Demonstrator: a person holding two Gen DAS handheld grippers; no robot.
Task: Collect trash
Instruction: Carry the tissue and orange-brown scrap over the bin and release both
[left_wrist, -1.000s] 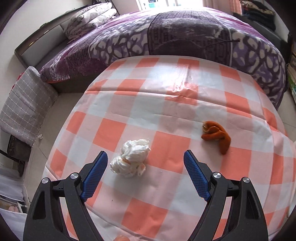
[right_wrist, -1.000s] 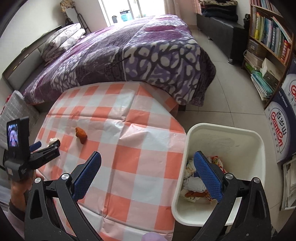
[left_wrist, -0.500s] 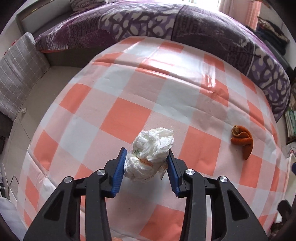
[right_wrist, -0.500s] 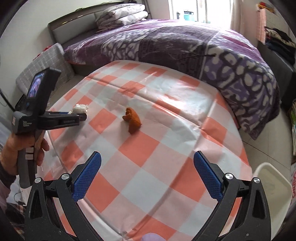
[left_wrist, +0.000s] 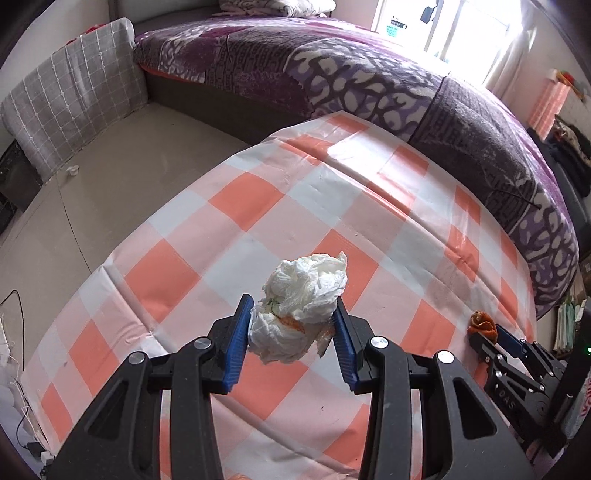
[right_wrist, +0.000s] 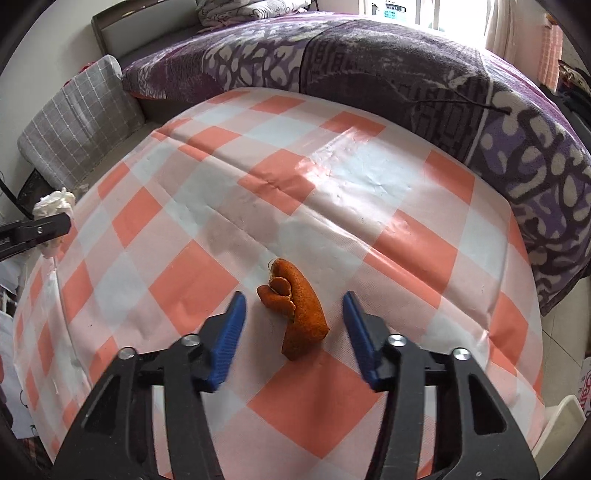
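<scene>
Bedroom surroundings frame a table draped in an orange-and-white checked plastic cloth (right_wrist: 332, 177), which serves as the landmark, with a bed under a purple patterned blanket (right_wrist: 406, 62) just beyond its far edge and a grey grid-patterned cushion (left_wrist: 74, 110) leaning at the wall off its left side. Over the near part of the cloth, the left gripper (left_wrist: 291, 334) angles downward, its blue ribbed fingers (left_wrist: 236, 350) pressed against both sides of a crumpled white tissue wad with orange stains (left_wrist: 303, 306); the wad bulges up and forward out of the grip, and in the right wrist view it (right_wrist: 53, 203) appears over the cloth's left edge, though whether it clears the cloth cannot be told. The right gripper (right_wrist: 293, 330) tilts down toward the middle of the cloth, its blue fingers (right_wrist: 229, 336) spread apart on either side of a curled orange-brown piece of fruit peel (right_wrist: 299, 310), which lies flat on the cloth between them, touching neither pad. At the cloth's near right corner, a sliver of a white plastic bin (right_wrist: 565, 413) shows on the floor.
</scene>
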